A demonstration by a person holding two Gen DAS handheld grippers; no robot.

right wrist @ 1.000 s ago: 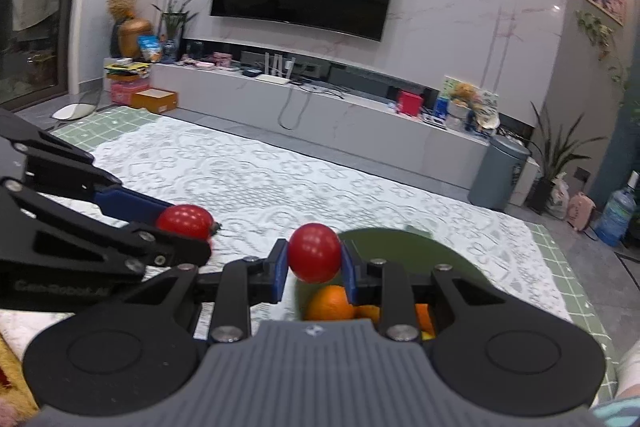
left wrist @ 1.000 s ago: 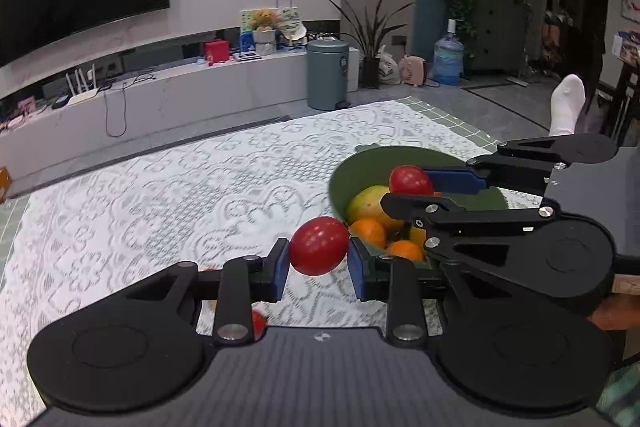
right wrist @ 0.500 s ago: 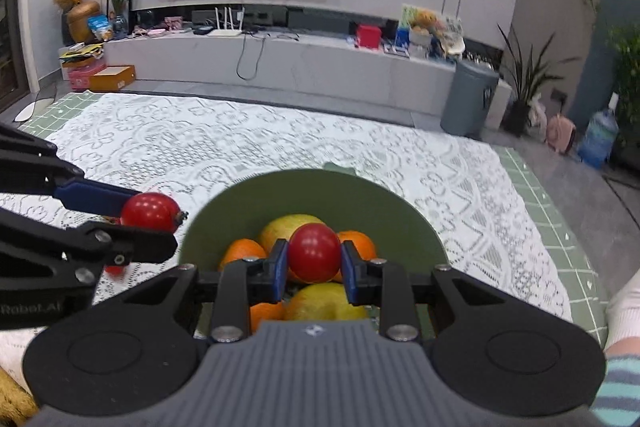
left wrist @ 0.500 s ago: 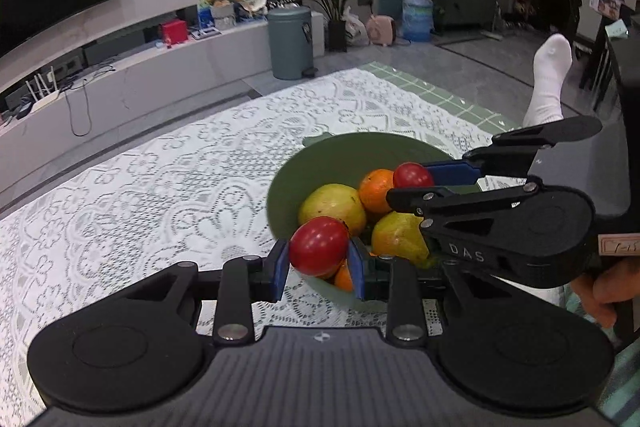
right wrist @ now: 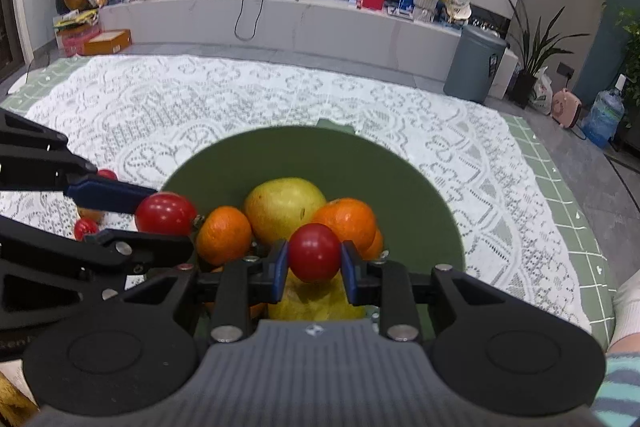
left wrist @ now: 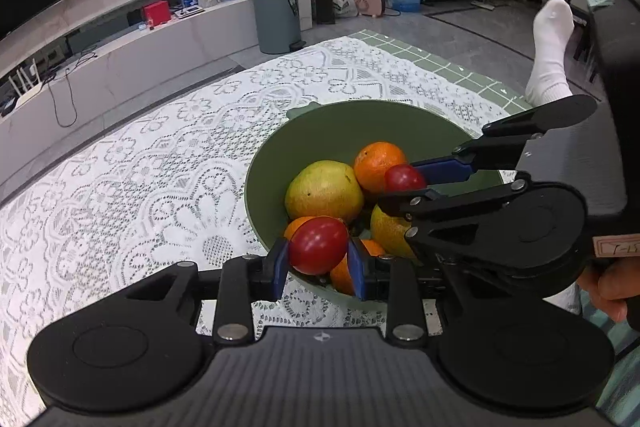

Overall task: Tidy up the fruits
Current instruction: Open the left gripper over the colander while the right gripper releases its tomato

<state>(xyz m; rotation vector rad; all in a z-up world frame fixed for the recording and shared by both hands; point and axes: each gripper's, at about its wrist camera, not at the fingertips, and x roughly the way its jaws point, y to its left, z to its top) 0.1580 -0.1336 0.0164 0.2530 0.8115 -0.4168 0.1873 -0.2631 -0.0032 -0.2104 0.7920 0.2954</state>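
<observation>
Gripping a red cherry tomato (left wrist: 318,245) between its blue pads (left wrist: 280,269), the left gripper (left wrist: 319,267) hangs over the near rim of the green bowl (left wrist: 348,123), its jaws narrowed to the width of the fruit and pressing on both of its sides. The right gripper (right wrist: 314,269) is closed in the same way on a second red tomato (right wrist: 315,257), which it holds above the fruit piled in the bowl, over its near right part.

In the left wrist view the right gripper comes in from the right across the bowl, with its tomato next to an orange (left wrist: 378,165) at the far side of the pile. A yellow-green mango (left wrist: 324,191) lies left of that orange, and another yellowish fruit (left wrist: 390,231) lies nearer, partly hidden by the right gripper's black frame. More orange-coloured fruit shows behind the left gripper's tomato, low in the bowl.

The bowl stands on a white lace tablecloth (left wrist: 140,187). In the right wrist view two small red tomatoes (right wrist: 85,227) lie on the cloth to the left of the bowl, partly behind the left gripper's fingers. Part of a hand (left wrist: 608,281) shows at the right edge of the left wrist view.
</observation>
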